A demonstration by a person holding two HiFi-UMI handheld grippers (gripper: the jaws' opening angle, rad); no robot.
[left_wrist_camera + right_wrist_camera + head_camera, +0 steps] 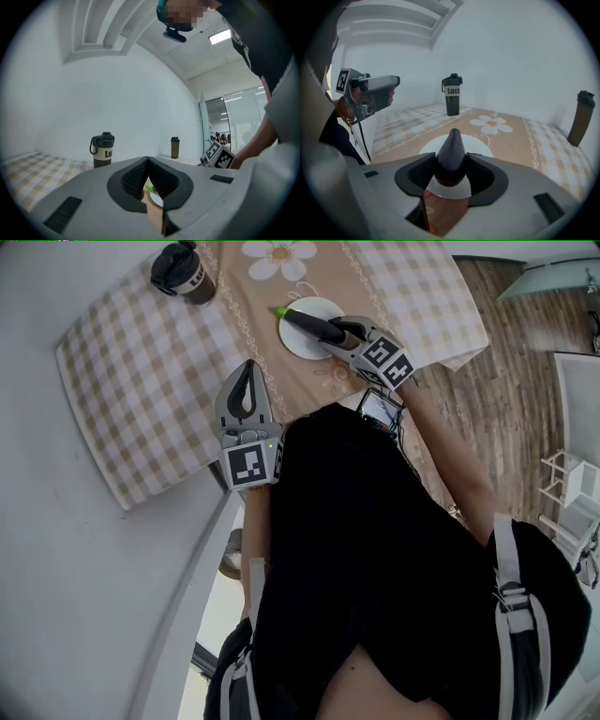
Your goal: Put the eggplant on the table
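Eggplant [451, 157]: dark and glossy. I see it pinched at its thick end by the right gripper [451, 171], with the small green tip pointing away from the jaws.
Eggplant's place: over the white plate [298, 345] on the table. In the head view it lies across the plate's near side, and I cannot tell whether it touches the plate.
Right gripper: both ribbed pads press on the eggplant's sides, and the gripper is angled down toward the plate.
Left gripper [247, 371]: its jaw tips are pressed together with nothing between them. I see it held level over the near edge of the table, well to the left of the plate.
Table cover: a checked cloth [141, 362] with a tan runner down the middle, printed with a white daisy [279, 257] beyond the plate.
Lidded mug [183, 273]: dark, upright at the far end on the checked part.
Bottle [581, 117]: dark, upright at the right edge of my right gripper view, well apart from the mug.
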